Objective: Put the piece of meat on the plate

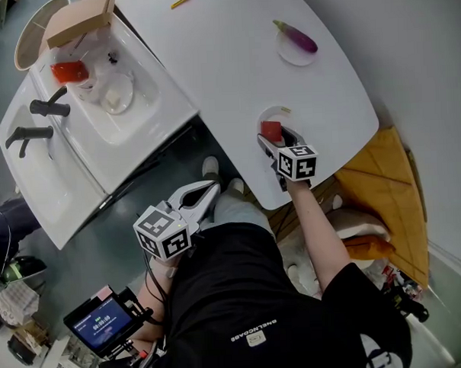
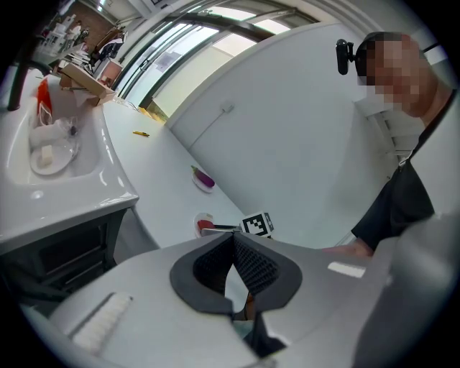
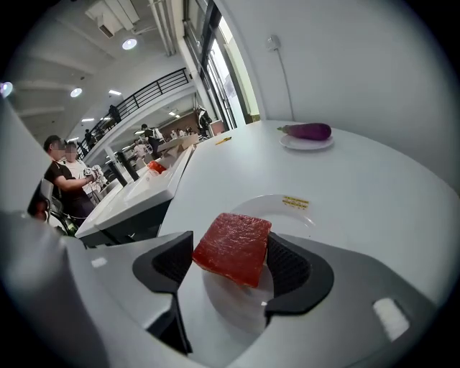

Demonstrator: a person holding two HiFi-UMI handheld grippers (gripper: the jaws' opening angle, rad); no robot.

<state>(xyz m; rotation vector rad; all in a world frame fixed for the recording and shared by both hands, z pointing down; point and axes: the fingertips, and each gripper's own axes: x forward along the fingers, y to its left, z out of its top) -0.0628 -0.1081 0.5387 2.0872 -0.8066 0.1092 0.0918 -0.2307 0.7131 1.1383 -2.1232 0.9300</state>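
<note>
A red slab of meat (image 3: 233, 246) sits between the pads of my right gripper (image 3: 230, 264), which is shut on it. It hangs tilted just above a small white plate (image 3: 287, 208) near the table's front edge. In the head view the meat (image 1: 271, 130) and right gripper (image 1: 277, 138) are over that plate (image 1: 271, 110). My left gripper (image 1: 206, 194) stays off the table, over the person's lap, shut with nothing in it (image 2: 233, 241). The left gripper view catches the meat (image 2: 205, 226) from afar.
A purple eggplant (image 1: 295, 37) lies on a second small plate farther back on the white table (image 1: 225, 58). To the left is a sink (image 1: 146, 91) holding a bowl and a red item (image 1: 69, 70). A yellow pen (image 1: 183, 0) lies at the table's far end.
</note>
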